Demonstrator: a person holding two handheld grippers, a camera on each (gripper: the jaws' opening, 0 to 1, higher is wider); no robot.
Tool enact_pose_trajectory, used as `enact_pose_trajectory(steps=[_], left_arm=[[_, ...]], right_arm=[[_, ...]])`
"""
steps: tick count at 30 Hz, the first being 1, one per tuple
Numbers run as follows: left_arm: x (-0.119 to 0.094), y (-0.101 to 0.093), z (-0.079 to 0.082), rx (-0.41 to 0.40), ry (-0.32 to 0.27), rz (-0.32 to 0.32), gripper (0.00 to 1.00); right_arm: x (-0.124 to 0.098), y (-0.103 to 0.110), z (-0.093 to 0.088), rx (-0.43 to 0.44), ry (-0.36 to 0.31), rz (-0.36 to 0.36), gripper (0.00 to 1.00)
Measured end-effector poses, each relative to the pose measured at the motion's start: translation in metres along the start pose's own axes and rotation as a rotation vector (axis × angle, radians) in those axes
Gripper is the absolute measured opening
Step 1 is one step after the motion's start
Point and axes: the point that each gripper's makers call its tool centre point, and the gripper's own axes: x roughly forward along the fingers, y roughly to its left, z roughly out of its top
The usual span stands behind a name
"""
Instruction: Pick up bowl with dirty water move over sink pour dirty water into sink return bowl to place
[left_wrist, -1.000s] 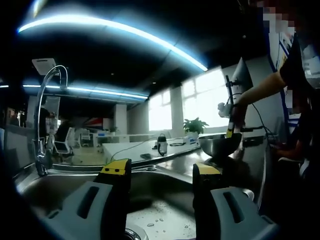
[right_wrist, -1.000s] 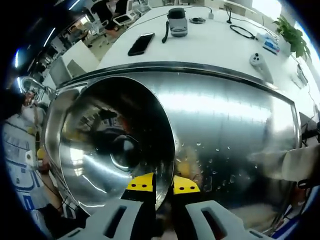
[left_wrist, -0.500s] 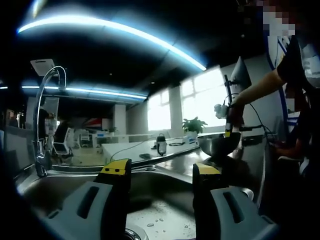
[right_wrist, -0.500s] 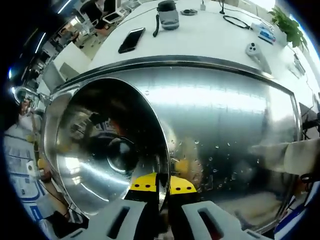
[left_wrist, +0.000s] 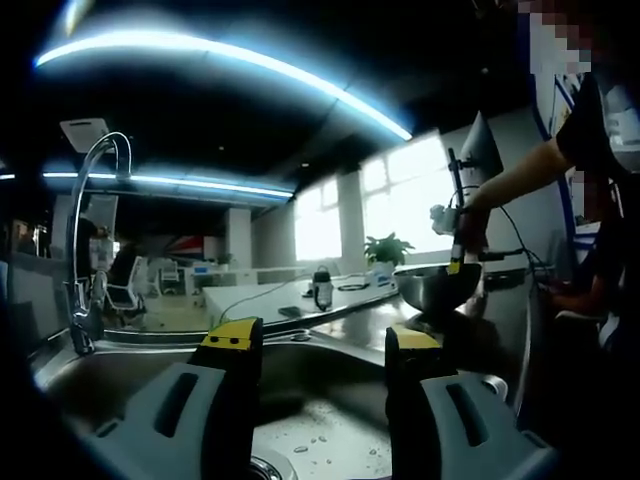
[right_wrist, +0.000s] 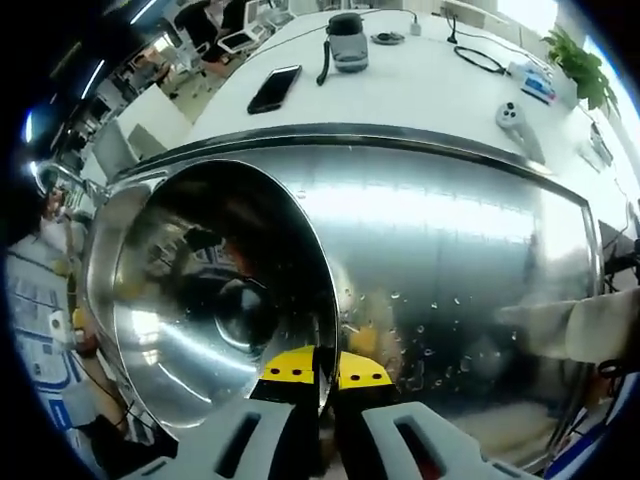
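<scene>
Right gripper (right_wrist: 318, 368) jaws pinching steel bowl (right_wrist: 215, 300) rim, left gripper (left_wrist: 320, 345) jaws wide — empty, above sink (left_wrist: 330, 440)

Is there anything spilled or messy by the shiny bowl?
Only a little. Water drops dot the steel counter beside the bowl, which the right claw holds by its rim. The bowl looks empty and undamaged.
</scene>
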Motion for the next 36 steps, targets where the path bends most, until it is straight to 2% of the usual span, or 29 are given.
enact_pose_trajectory(steps=[5,12,17,20,23,25,33,36], left_arm=[[0.000,0.000,-0.001,0.002,0.006,-0.001,0.48],[0.000,0.000,-0.001,0.005,0.006,0.004,0.48],[0.000,0.000,-0.001,0.006,0.008,0.005,0.48],[0.001,0.000,-0.002,0.007,0.011,0.006,0.48],[0.001,0.000,-0.002,0.009,0.011,0.008,0.48],[0.001,0.000,-0.002,0.010,0.011,0.007,0.48],[0.000,0.000,-0.001,0.008,0.007,0.007,0.48],[0.000,0.000,-0.001,0.013,0.008,0.009,0.48]], right_arm=[[-0.001,0.001,0.001,-0.004,-0.018,-0.011,0.00],[-0.007,0.008,0.016,-0.047,-0.070,-0.027,0.00],[-0.012,0.015,0.030,-0.116,-0.105,-0.037,0.00],[-0.014,0.018,0.038,-0.213,-0.131,-0.066,0.00],[-0.016,0.019,0.045,-0.224,-0.132,-0.084,0.00],[-0.017,0.024,0.042,-0.238,-0.135,-0.098,0.00],[-0.022,0.032,0.051,-0.329,-0.154,-0.147,0.00],[-0.023,0.035,0.057,-0.414,-0.168,-0.166,0.00]])
